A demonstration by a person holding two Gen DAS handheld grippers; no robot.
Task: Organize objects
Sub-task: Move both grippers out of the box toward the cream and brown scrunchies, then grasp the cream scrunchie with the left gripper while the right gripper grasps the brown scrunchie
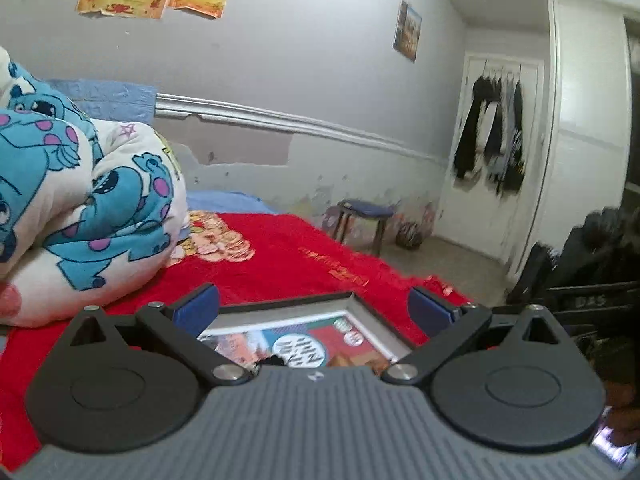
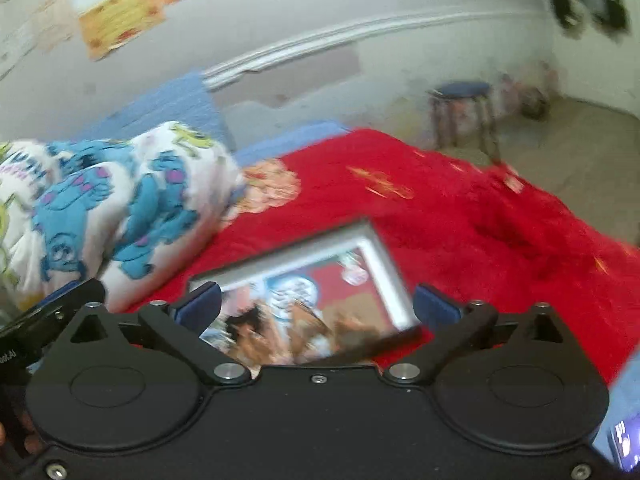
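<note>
On the bed's red blanket [image 2: 460, 216] lies the silver-framed colourful picture [image 2: 320, 280], flat, apparently set down w/ both tools spread & empty: left tool [image 1: 314, 308], right tool [image 2: 316, 308]; monster-print quilt [image 2: 120, 208] nearby.

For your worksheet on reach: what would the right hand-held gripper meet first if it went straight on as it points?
Probably the framed picture lying on the red blanket, between its open fingers; depth is unclear through blur.
</note>
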